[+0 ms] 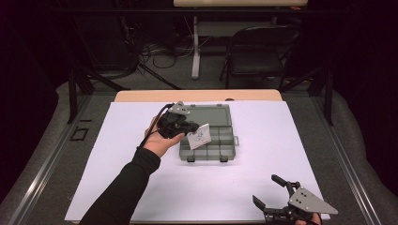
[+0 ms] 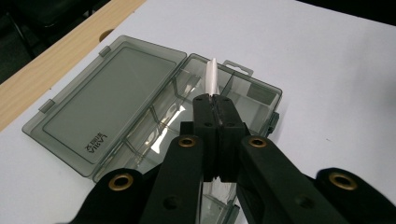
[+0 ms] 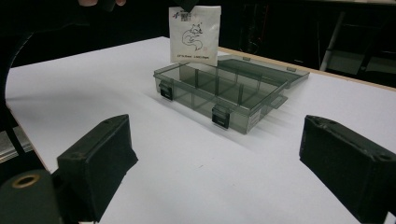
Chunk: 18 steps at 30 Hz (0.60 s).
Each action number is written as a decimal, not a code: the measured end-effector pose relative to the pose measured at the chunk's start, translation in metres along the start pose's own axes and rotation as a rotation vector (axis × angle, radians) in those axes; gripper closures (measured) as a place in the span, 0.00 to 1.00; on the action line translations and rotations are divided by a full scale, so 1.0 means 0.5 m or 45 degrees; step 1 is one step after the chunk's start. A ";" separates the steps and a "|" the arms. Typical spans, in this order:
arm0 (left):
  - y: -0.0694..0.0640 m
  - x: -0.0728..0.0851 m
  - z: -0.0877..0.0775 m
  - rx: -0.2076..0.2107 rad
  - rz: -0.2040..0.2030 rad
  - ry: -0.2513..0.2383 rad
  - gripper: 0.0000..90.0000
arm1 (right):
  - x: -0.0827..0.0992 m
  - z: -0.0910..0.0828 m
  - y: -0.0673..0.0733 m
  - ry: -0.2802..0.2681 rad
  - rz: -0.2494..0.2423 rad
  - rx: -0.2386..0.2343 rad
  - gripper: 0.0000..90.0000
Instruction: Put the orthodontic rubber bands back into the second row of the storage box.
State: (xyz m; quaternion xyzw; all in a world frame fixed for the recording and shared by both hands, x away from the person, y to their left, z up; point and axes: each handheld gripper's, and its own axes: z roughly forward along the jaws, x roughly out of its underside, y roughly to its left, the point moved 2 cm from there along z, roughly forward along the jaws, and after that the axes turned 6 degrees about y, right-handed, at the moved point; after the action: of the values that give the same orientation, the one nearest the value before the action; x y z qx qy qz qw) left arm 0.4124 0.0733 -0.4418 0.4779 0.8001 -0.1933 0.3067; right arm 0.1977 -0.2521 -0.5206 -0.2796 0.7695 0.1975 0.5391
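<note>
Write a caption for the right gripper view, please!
Left gripper dangles a small white packet over the open compartment box while the right gripper's jaws stand wide apart.

White-topped table (image 1: 141, 187); open grey compartment box (image 1: 220, 145) lying on it
</note>
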 end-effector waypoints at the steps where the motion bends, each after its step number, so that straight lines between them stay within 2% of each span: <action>1: 0.001 0.000 0.003 0.001 0.007 0.005 1.00 | 0.000 0.000 0.000 0.007 -0.002 -0.004 0.10; 10: 0.000 -0.002 0.028 0.024 0.031 0.042 1.00 | 0.000 0.001 0.001 0.005 -0.008 -0.005 0.10; 17: 0.001 -0.002 0.043 0.022 0.037 0.059 1.00 | -0.001 0.000 0.000 0.013 -0.013 -0.004 0.10; 18: 0.000 -0.002 0.047 0.025 0.040 0.066 1.00 | -0.001 0.002 0.001 -0.002 -0.011 0.000 0.10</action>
State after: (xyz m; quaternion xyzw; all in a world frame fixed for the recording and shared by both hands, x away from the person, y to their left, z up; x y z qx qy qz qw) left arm 0.4202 0.0586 -0.4584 0.4982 0.7983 -0.1838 0.2841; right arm 0.1982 -0.2510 -0.5204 -0.2827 0.7679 0.1953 0.5407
